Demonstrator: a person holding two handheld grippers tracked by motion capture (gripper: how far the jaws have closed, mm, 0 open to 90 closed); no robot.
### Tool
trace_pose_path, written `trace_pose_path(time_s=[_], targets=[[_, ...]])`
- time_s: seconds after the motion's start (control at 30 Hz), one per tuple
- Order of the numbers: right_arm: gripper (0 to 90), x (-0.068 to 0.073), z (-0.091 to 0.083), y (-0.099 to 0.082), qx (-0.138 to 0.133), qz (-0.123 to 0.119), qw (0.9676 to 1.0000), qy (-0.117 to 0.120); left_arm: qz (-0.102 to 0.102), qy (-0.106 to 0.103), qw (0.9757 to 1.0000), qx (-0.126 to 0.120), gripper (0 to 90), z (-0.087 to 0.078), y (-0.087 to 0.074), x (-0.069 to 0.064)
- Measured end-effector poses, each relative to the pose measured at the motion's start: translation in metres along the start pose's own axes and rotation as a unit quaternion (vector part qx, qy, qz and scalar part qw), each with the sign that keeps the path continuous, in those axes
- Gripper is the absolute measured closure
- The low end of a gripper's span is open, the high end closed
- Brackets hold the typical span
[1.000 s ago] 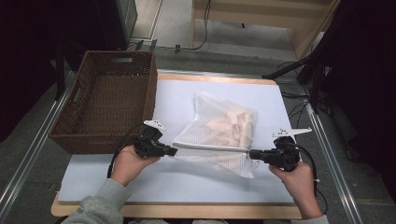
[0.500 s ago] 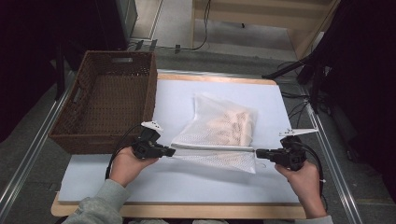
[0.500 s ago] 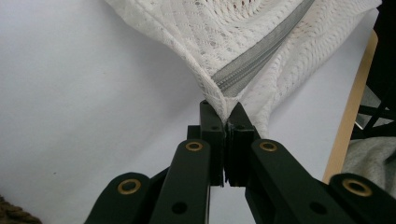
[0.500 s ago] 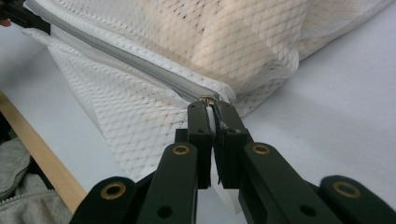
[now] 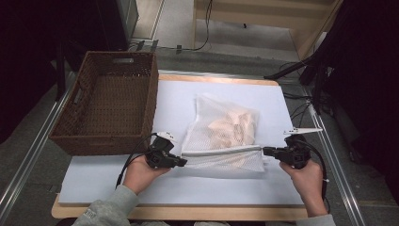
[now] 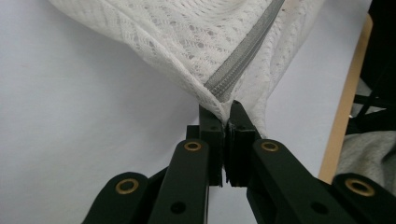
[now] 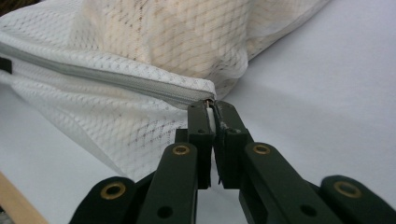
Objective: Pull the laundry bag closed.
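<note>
A white mesh bag (image 5: pixel 221 132) with pale tan contents lies on the white board (image 5: pixel 94 183). Its grey zipper (image 5: pixel 221 151) runs along the near edge, pulled straight between my two grippers. My left gripper (image 5: pixel 184 162) is shut on the left end of that edge; in the left gripper view the jaws (image 6: pixel 227 109) pinch the mesh bag (image 6: pixel 187 46) where the zipper (image 6: pixel 247 51) ends. My right gripper (image 5: pixel 264 151) is shut on the right end; in the right gripper view its tips (image 7: pixel 211 106) clamp the corner of the mesh bag (image 7: pixel 140 42) at the end of the zipper (image 7: pixel 107 77).
A brown wicker basket (image 5: pixel 150 103) stands on the left, touching the board's left part. The table's wooden edge (image 5: pixel 188 214) runs along the near side, and metal rails (image 5: pixel 28 160) flank the table. Cables (image 5: pixel 301 99) lie past the right rail.
My left gripper has shifted a little right and down toward the board, taking the bag's corner with it. The zipper edge now lies lower and flatter. The right hand has hardly moved.
</note>
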State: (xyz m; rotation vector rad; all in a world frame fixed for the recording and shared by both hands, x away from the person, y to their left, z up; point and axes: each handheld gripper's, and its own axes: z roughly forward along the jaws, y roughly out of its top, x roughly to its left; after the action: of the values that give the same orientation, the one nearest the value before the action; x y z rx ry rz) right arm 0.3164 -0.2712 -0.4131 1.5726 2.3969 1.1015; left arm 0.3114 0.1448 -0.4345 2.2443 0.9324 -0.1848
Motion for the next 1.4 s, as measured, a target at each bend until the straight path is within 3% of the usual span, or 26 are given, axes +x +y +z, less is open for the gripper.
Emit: trace_pose_path(time_s=[0.17, 0.33, 0.4, 0.47, 0.6, 0.87, 0.97, 1.13, 1.4], targets=[[86.7, -0.001, 0.002, 0.0, -0.001, -0.002, 1.0, 0.003, -0.004, 0.002, 1.0, -0.003, 85.6, 0.005, -0.001, 0.0], [86.1, 0.003, 0.005, -0.001, 0.004, -0.01, 0.9999, 0.009, -0.009, -0.001, 1.0, -0.001, 73.8, 0.004, -0.002, 0.004], [84.8, 0.005, 0.006, -0.002, 0.005, -0.014, 0.9998, 0.012, -0.008, -0.001, 1.0, -0.001, 62.2, 0.004, -0.002, 0.004], [83.7, 0.005, 0.006, -0.002, 0.004, -0.018, 0.9998, 0.012, -0.006, -0.001, 1.0, -0.002, 59.5, 0.004, -0.002, 0.004], [77.7, 0.007, 0.009, -0.003, 0.002, -0.026, 0.9996, 0.008, -0.003, -0.005, 0.9997, -0.024, 47.1, 0.0, -0.001, 0.003], [67.8, 0.008, 0.009, -0.003, -0.012, -0.037, 0.9992, 0.006, 0.011, 0.0, 0.9992, -0.037, 40.5, -0.007, -0.001, 0.001], [62.9, 0.008, 0.009, -0.004, -0.024, -0.052, 0.9984, 0.004, 0.02, 0.008, 0.9987, -0.046, 38.5, -0.012, -0.002, 0.0], [51.6, 0.009, 0.007, -0.003, -0.047, -0.06, 0.9971, -0.002, 0.016, 0.018, 0.9979, -0.06, 36.9, -0.025, -0.004, 0.003], [43.9, 0.004, 0.006, 0.0, -0.069, -0.056, 0.9959, -0.013, 0.009, 0.025, 0.997, -0.073, 36.4, -0.039, -0.01, 0.007]])
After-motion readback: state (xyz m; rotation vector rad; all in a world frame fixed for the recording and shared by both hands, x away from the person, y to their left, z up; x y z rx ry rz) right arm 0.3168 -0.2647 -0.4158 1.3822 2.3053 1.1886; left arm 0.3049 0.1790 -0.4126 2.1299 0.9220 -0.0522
